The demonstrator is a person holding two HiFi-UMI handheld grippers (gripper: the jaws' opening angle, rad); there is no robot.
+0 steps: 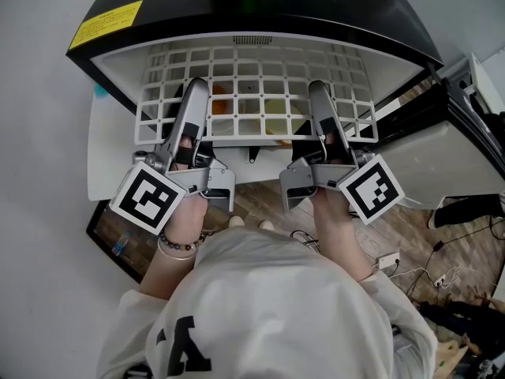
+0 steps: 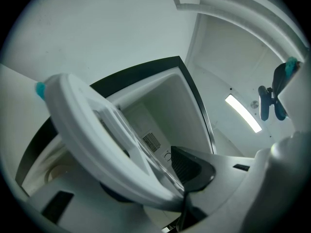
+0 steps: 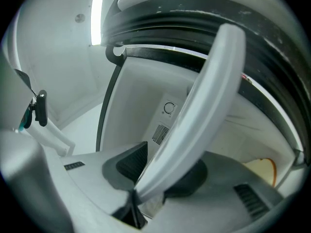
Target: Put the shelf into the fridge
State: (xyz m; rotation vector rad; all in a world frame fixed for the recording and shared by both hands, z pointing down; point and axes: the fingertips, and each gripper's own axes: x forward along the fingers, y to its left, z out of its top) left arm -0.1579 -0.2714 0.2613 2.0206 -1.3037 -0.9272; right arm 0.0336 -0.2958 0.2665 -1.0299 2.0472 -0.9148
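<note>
Overhead, left claw (image 1: 197, 87) and right claw (image 1: 317, 88) tight on shelf (image 1: 252, 65); fridge dial (image 3: 169, 108) only close-up.

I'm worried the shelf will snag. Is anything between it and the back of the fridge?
Nothing visible. The shelf already lies mostly inside the fridge, and both gripper views show open space to the back wall. Orange and yellow items show through it from below, under its path, not in it.
</note>
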